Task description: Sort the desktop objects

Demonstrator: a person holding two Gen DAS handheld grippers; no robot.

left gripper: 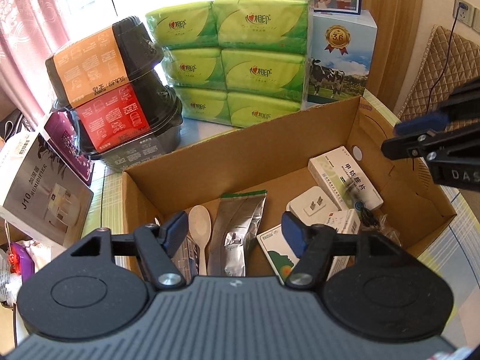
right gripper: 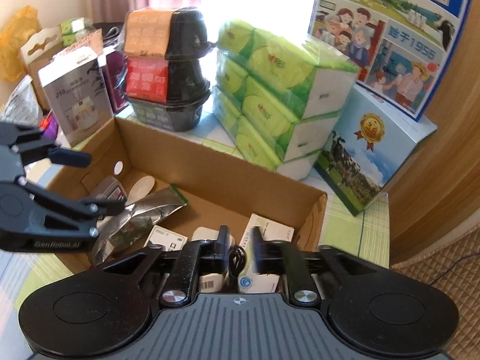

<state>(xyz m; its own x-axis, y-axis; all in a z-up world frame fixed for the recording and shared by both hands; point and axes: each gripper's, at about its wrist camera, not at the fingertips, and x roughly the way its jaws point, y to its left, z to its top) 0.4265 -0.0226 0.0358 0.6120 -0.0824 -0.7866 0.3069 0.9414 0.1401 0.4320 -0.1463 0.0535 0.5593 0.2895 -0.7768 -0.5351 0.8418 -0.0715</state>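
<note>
Cardboard frames the scene: an open box (left gripper: 354, 138) sits on the checked surface (left gripper: 102, 192), and we hover both tools over it. Our left hand-held gripper (left gripper: 235, 231) hangs with jaws wide apart and empty above a wooden spoon (left gripper: 200, 225) and a crumpled foil pouch (left gripper: 237, 228). Our right hand-held gripper (right gripper: 240, 244) stands over the box's other end with jaws narrowed; a black cable (right gripper: 237, 258) shows in the gap, but we cannot tell whether it is clamped. Beside the pouch lie a white plug (left gripper: 312, 207), a green-and-white carton (left gripper: 279, 255) and a medicine box (left gripper: 345, 177). We judge the pouch light, slick and easily creased, best pinched across its flat middle. The spoon looks stiff and light; we would take it by the handle. The small cartons should crush if squeezed hard, so we would grip their long sides gently. Tissue packs (left gripper: 234, 60) stand behind the box.
</note>
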